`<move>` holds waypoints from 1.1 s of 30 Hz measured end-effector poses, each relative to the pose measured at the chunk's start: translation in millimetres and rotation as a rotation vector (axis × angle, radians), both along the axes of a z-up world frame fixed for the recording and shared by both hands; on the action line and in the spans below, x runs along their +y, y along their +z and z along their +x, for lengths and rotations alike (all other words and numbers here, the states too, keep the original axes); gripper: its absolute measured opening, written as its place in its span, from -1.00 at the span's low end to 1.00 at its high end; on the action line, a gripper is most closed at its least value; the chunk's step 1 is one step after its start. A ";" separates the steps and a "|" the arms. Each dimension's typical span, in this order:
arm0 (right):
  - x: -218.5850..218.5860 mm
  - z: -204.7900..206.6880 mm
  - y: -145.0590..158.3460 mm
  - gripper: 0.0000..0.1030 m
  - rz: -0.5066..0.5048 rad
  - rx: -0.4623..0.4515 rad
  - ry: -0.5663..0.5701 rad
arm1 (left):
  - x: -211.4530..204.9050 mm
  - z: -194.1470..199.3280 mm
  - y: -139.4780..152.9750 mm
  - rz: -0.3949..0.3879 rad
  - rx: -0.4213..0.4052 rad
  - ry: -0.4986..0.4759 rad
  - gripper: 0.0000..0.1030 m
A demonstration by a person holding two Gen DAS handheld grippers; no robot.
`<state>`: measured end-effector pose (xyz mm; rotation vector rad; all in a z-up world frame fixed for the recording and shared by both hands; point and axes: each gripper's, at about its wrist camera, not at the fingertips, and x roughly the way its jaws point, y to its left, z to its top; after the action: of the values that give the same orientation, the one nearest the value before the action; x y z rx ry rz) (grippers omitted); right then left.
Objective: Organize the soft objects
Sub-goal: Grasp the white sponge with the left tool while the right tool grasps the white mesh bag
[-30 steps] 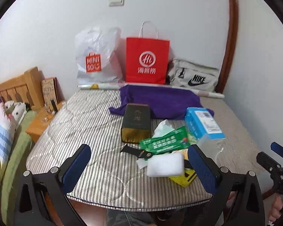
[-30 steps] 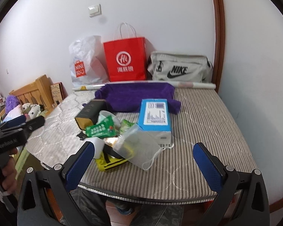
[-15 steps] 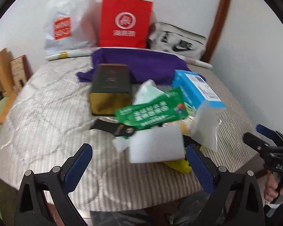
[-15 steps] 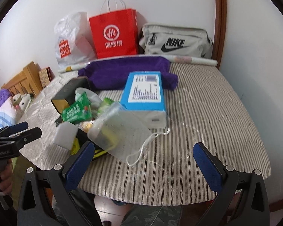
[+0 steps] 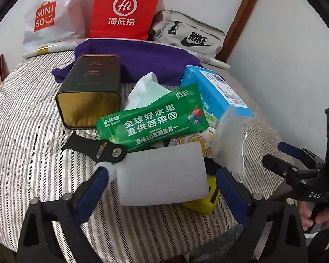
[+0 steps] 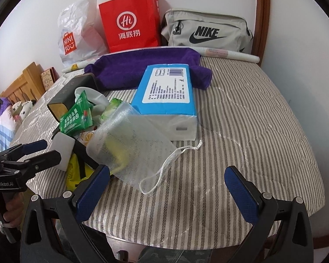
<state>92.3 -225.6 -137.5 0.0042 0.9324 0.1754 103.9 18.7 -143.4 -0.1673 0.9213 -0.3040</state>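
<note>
Left gripper (image 5: 162,188) spread wide around the white rectangular foam sponge (image 5: 162,175), blue pads flanking it, not visibly pressing. Sponge at the near edge of the striped grey mattress (image 6: 252,118), under a green plastic wet-wipe pack (image 5: 153,122), beside a translucent mesh drawstring pouch (image 6: 131,140). Right gripper (image 6: 167,188) wide apart too, holding nothing, close before the pouch's white cord. Purple towel (image 6: 147,65) behind.

Left gripper (image 5: 162,189) jaws spread wide, low at the bed's near edge; right gripper (image 6: 167,189) likewise wide apart, held level alongside.
</note>
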 end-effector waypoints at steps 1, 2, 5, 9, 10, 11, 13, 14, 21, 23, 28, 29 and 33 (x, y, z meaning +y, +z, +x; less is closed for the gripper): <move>0.6 1.3 -1.9 0.99 0.001 0.004 0.003 | 0.0 0.5 -0.5 -0.004 -0.002 -0.002 0.51; 1.5 2.8 -3.4 0.99 0.003 0.007 0.006 | 0.5 1.0 -1.0 -0.010 0.000 -0.002 0.54; 4.0 7.1 -10.0 0.99 0.021 0.019 0.022 | 2.6 1.6 -0.4 -0.030 -0.019 -0.002 0.51; 7.3 14.9 -17.3 0.99 0.075 0.035 0.044 | 5.6 2.5 3.0 -0.055 -0.026 -0.009 0.49; 8.1 18.2 -19.1 0.99 0.091 0.043 0.048 | 5.9 2.8 4.8 -0.062 -0.027 -0.010 0.49; 9.5 21.7 -20.7 0.99 0.111 0.048 0.057 | 6.0 3.2 6.7 -0.065 -0.029 -0.012 0.49; 13.0 28.2 -23.6 0.99 0.133 0.052 0.073 | 6.4 3.3 11.2 -0.075 -0.035 -0.019 0.49; 14.6 31.1 -25.3 0.99 0.138 0.055 0.079 | 7.1 3.4 13.3 -0.080 -0.037 -0.021 0.49; 29.4 50.3 -43.7 0.96 0.186 0.093 0.118 | 9.3 6.1 21.2 -0.094 -0.035 -0.026 0.49; 30.4 50.6 -46.2 0.85 0.186 0.088 0.126 | 12.0 9.2 20.6 -0.097 -0.031 -0.018 0.49; 27.3 42.2 -40.9 -0.09 0.258 0.069 0.187 | 18.1 10.5 19.8 -0.115 -0.034 -0.004 0.49; 27.0 38.8 -39.1 -0.16 0.259 0.063 0.197 | 19.9 9.5 20.1 -0.115 -0.038 0.001 0.49; 26.1 25.5 -28.2 -0.54 0.188 0.016 0.205 | 30.2 8.4 19.5 -0.107 -0.030 0.034 0.49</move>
<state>117.8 -199.5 -165.7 0.0845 0.9286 0.4532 112.3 48.9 -123.9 -0.2762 0.8725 -0.3242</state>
